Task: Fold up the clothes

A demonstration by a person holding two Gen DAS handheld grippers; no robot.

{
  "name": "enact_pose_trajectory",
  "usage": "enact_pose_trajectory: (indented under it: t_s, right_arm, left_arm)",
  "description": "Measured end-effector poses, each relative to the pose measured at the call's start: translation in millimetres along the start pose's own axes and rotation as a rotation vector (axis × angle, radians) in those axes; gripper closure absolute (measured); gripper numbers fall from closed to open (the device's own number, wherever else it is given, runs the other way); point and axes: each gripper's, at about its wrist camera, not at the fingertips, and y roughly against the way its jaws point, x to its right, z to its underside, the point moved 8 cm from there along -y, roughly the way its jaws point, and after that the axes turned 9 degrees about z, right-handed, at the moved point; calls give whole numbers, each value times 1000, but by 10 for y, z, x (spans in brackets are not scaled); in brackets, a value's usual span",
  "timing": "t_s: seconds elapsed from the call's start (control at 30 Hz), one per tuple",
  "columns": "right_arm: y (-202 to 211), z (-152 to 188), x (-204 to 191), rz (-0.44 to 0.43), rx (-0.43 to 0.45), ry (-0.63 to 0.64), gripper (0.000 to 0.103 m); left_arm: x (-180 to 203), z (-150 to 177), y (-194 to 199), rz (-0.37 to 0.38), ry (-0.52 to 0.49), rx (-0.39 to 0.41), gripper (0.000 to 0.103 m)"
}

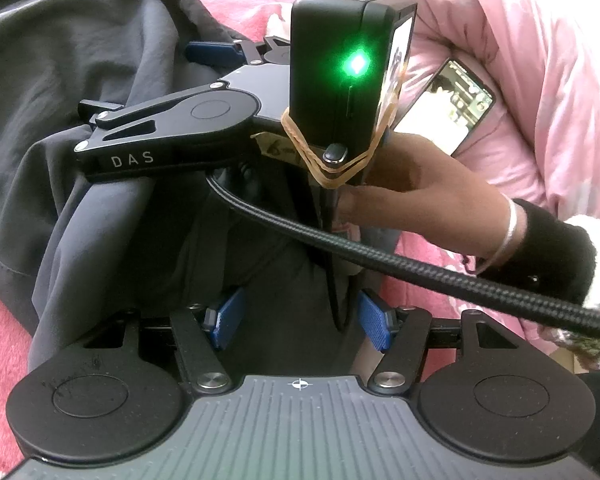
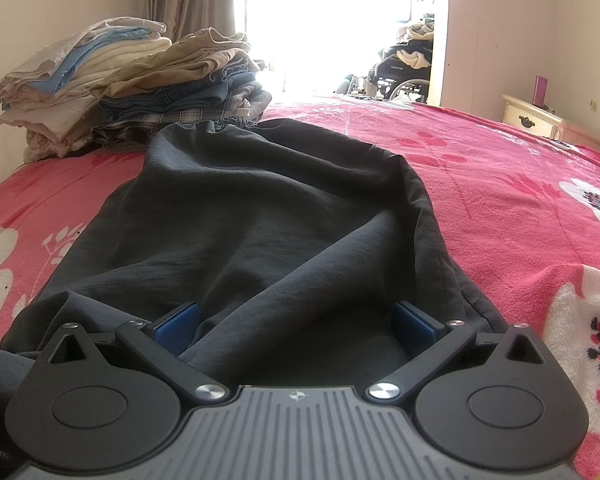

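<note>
A dark grey garment (image 2: 260,208) lies lengthwise on the red flowered bedspread (image 2: 500,184), wrinkled, its elastic waist at the far end. My right gripper (image 2: 296,328) is open low over the near end, a ridge of cloth lying between its blue pads (image 2: 176,328). In the left wrist view the same garment (image 1: 80,80) fills the left side. My left gripper (image 1: 298,324) is open just behind the right gripper (image 1: 148,80), which a hand (image 1: 428,196) holds. A black box with a green light (image 1: 348,72) and a braided cable (image 1: 440,272) block the middle.
Two stacks of folded clothes (image 2: 120,84) stand at the bed's far left by the wall. A pink quilt (image 1: 540,60) and a lit phone (image 1: 444,104) lie to the right. A bedside cabinet (image 2: 540,120) and a wheelchair (image 2: 396,76) are beyond the bed.
</note>
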Motion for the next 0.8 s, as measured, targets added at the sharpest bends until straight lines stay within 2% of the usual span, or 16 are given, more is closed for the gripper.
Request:
enact_pose_trajectory:
  t_s: [0.43,0.47,0.57,0.8]
  right_arm:
    - [4,-2,18,-2,-1,-12,0]
    - [4,-12,26,-11,-10,-18,0]
    - [47,-89,95,-118,-47,-43,0]
    - [471,-498,664,-176,-58,-271,0]
  left_arm:
    - [6,71,80,12,-23,-5,40]
    - [16,82,99,11,-30,-5,40]
    - [41,121,178,2,-61,-3,41]
    - [45,256,436,-6,-110,21,41]
